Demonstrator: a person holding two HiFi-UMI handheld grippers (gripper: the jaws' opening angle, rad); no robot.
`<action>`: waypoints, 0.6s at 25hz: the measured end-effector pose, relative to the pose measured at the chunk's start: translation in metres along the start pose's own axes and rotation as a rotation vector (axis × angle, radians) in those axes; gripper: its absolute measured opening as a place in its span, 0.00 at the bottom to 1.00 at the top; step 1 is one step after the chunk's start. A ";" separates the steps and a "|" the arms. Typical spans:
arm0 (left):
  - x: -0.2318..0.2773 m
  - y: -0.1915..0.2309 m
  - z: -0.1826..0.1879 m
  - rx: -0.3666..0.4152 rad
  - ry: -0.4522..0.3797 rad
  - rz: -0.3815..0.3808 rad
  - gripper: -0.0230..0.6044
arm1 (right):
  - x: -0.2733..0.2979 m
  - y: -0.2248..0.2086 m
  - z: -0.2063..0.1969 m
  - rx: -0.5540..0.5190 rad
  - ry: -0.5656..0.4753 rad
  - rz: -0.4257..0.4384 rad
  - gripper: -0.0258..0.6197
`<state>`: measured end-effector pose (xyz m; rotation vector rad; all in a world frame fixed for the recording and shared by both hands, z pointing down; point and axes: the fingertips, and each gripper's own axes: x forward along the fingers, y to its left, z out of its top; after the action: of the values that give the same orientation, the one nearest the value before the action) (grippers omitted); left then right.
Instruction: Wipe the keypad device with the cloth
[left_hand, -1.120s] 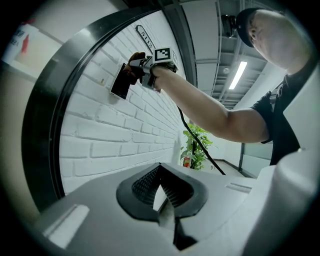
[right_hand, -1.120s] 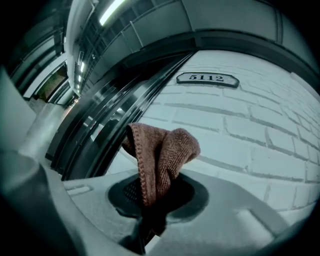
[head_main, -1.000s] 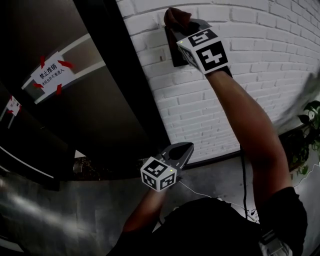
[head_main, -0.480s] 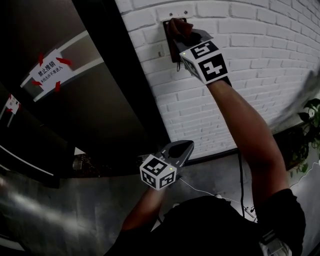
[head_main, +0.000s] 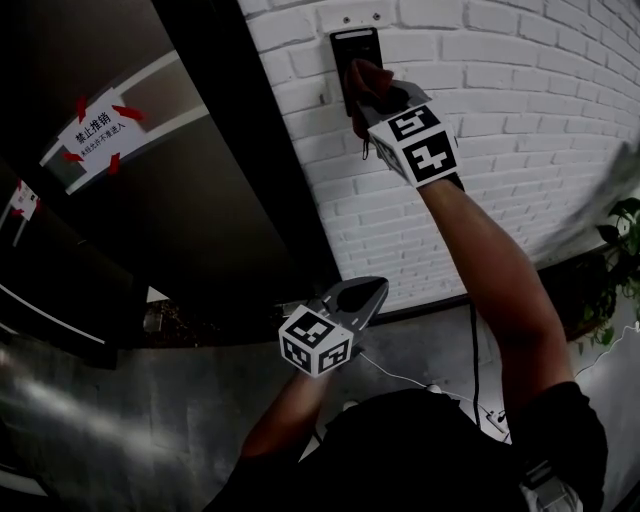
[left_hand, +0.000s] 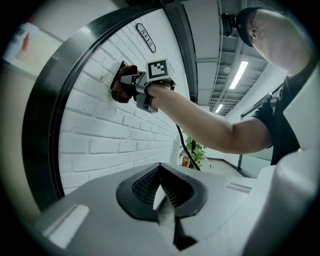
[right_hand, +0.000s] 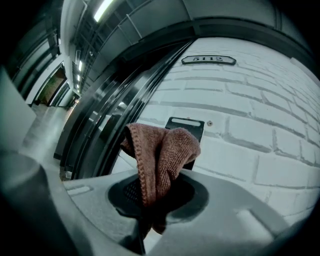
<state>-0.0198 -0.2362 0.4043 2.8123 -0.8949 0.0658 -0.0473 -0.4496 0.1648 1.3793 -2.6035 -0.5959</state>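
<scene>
- right gripper (right_hand: 156, 197) is clamped on the reddish-brown cloth (right_hand: 161, 150), which bunches up out of its jaws
- cloth is pressed on the lower part of the black keypad device (head_main: 354, 45) on the white brick wall (head_main: 520, 110), with the keypad's top showing above it
- left gripper (left_hand: 161, 187) hangs low, well away from the keypad, jaws together with nothing in them

Head view dim; gripper views fisheye-warped, ceiling strip-lit.
</scene>
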 end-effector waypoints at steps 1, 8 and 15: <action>0.000 0.000 0.000 0.000 0.000 0.001 0.06 | -0.001 0.002 -0.005 0.004 0.006 0.003 0.11; -0.003 0.001 -0.003 -0.001 0.005 0.001 0.06 | -0.002 0.015 -0.032 0.002 0.043 0.019 0.11; -0.005 0.002 -0.004 -0.005 0.011 -0.003 0.06 | -0.002 0.022 -0.055 0.013 0.077 0.029 0.11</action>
<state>-0.0251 -0.2340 0.4085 2.8064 -0.8868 0.0778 -0.0463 -0.4526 0.2237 1.3384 -2.5665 -0.5126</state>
